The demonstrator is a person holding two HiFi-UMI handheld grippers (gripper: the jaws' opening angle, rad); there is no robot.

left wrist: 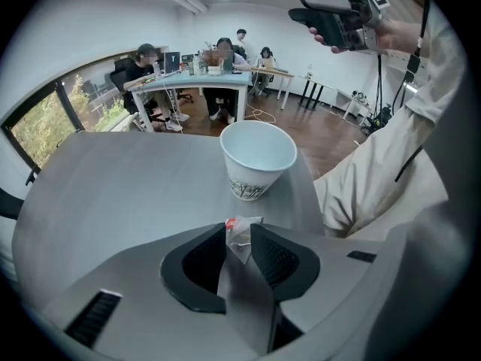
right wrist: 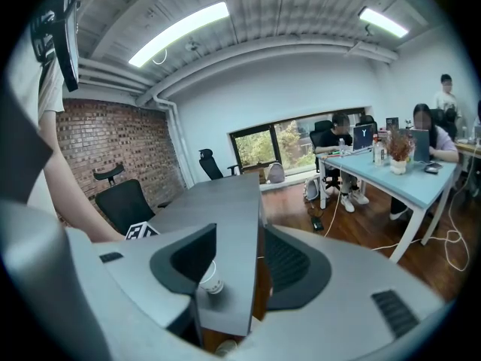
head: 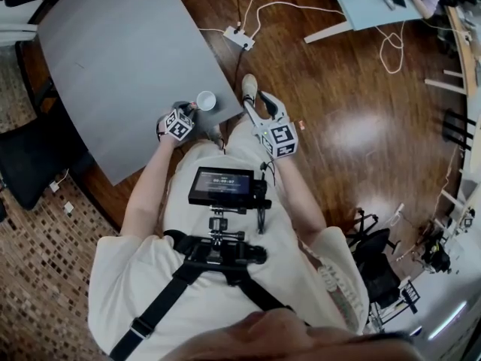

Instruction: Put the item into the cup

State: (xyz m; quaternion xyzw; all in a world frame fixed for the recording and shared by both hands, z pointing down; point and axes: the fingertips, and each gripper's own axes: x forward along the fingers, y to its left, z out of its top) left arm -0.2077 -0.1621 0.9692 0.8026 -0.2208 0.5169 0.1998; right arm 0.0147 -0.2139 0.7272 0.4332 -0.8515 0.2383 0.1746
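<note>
left gripper (left wrist: 238,242): jaws pinched on a small clear sachet (left wrist: 242,226) with a red corner, which is gripped at the jaw tips and projects forward of them. the sachet is held above the grey table (left wrist: 128,186), on the near side of the white paper cup (left wrist: 258,155) and apart from it. the cup stands upright, mouth up, close to the table corner nearest the person, beside the right edge. right gripper (right wrist: 239,236): jaws spread, with only the table edge and the cup in view through the gap; the unit is held off the table, past that same corner, over the wooden floor (head: 353,126).
</note>
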